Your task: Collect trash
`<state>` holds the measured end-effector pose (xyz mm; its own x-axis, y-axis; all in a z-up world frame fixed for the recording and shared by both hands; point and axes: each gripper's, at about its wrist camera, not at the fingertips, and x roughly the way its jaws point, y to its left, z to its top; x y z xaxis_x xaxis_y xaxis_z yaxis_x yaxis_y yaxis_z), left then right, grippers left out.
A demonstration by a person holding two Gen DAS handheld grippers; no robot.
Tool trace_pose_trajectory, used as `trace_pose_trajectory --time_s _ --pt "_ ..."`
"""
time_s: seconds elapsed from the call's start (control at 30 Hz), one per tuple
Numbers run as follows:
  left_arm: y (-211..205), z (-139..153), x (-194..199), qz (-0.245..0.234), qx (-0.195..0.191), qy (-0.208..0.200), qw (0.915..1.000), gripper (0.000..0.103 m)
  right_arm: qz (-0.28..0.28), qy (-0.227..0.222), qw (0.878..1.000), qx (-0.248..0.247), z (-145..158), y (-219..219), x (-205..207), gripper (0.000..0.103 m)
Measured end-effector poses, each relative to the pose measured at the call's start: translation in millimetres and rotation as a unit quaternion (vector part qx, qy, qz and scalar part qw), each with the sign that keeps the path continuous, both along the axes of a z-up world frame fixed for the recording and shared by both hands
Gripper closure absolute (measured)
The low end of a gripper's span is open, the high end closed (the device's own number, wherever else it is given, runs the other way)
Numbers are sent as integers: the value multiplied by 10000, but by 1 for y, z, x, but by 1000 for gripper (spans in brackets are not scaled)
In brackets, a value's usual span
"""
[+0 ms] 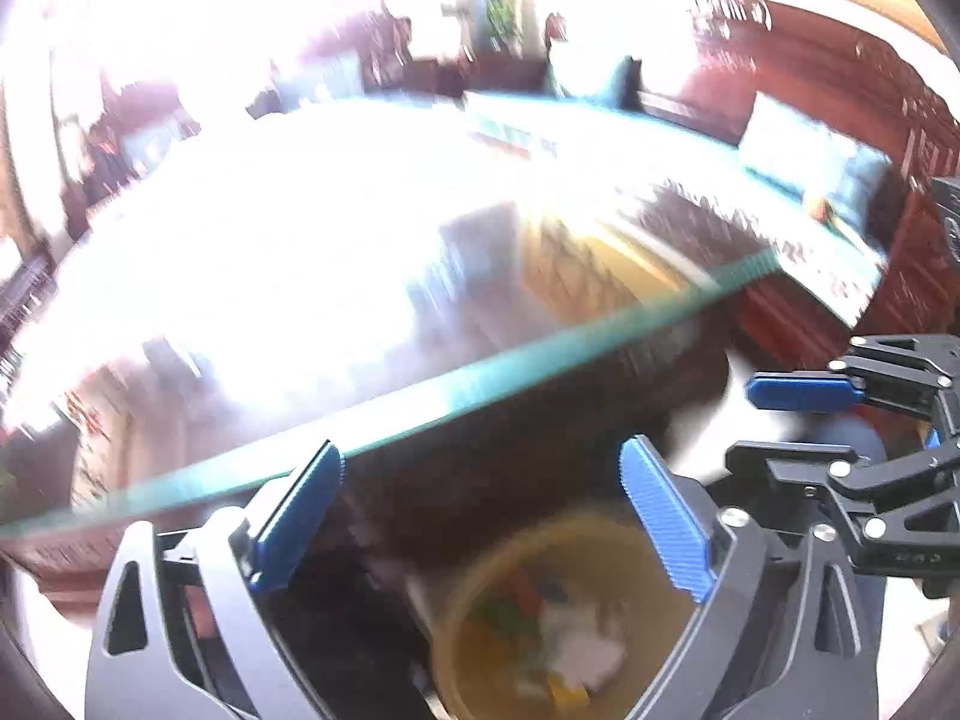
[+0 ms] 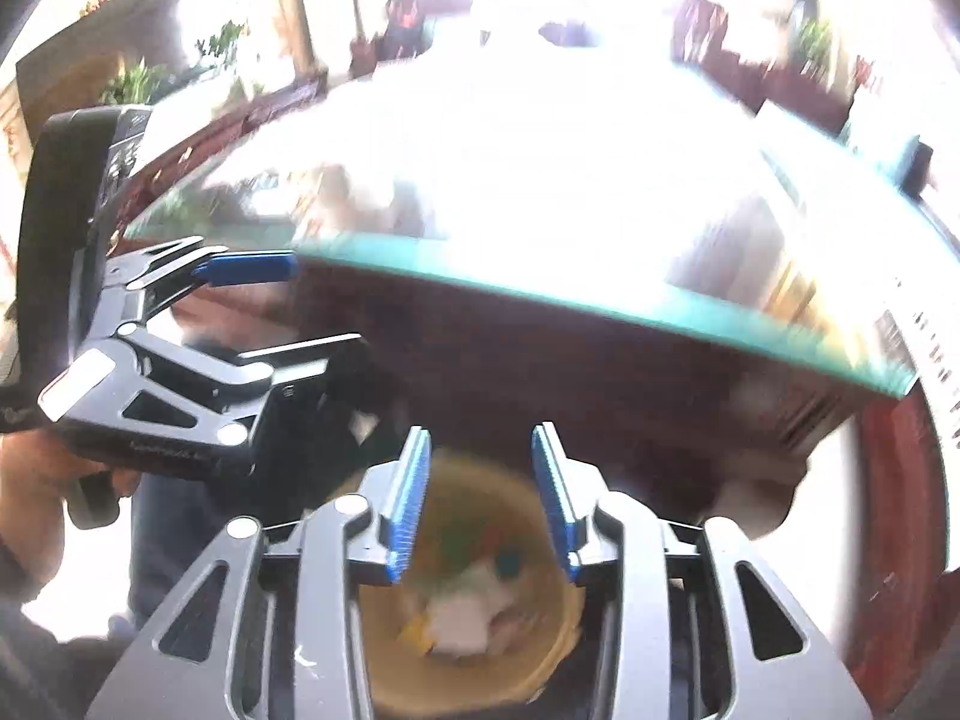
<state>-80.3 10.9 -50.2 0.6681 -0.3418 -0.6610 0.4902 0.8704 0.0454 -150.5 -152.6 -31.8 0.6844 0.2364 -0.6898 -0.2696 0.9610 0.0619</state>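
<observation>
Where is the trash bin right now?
The bin sits low in both views, below the glass table edge, under the open right gripper and left gripper, with trash inside.

A home living or dining room. A green-edged glass tabletop [image 1: 420, 396] on dark red carved wood; leafy houseplants [image 2: 138, 81] at ten o'clock.

right tool [image 2: 480, 480] hangs with its blue fingers [image 2: 411, 504] parted over a yellow bin [image 2: 540, 660] of scraps [image 2: 468, 612], below the glass-topped desk [image 2: 600, 294]; left tool [image 2: 270, 312] alongside.
</observation>
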Motion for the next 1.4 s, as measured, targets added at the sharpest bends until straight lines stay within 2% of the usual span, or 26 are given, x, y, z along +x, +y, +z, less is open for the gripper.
trace_pose_trajectory --time_s 0.1,0.23,0.3,0.37,0.4,0.5,0.57,0.7,0.83,1.0,1.4 --pt "1 27 17 273 -195 -392 9987 4 -270 -605 9978 -55 30 0 14 58" --pt "-2 48 48 662 -461 -612 9949 4 -897 -1295 9874 -129 56 -4 38 37" --pt "-3 53 65 955 -418 -739 9918 4 -1150 -1527 9815 -82 62 -8 51 27" --pt "-9 57 76 1226 -262 -874 9883 4 -1397 -1678 9759 -29 65 -12 66 13" --pt "-13 59 82 1345 -158 -970 9860 4 -1496 -1765 9729 11 65 -14 71 11" --pt "-17 60 95 1536 -126 -1202 9807 4 -1693 -1897 9671 101 65 -17 88 8" --pt "-9 60 101 1562 -254 -1124 9810 4 -1703 -1865 9674 212 65 -19 94 8" --pt "-5 56 114 1911 -63 -1225 9739 4 -1634 -1810 9693 328 65 -25 106 8" --pt "2 52 121 1937 -85 -1056 9753 4 -1573 -1752 9714 305 63 -22 117 8" --pt "11 51 134 2142 -130 -1005 9715 4 -1532 -1668 9736 272 61 -17 129 8" --pt "12 56 153 1991 -249 -900 9755 4 -1405 -1452 9791 222 56 -12 152 8"
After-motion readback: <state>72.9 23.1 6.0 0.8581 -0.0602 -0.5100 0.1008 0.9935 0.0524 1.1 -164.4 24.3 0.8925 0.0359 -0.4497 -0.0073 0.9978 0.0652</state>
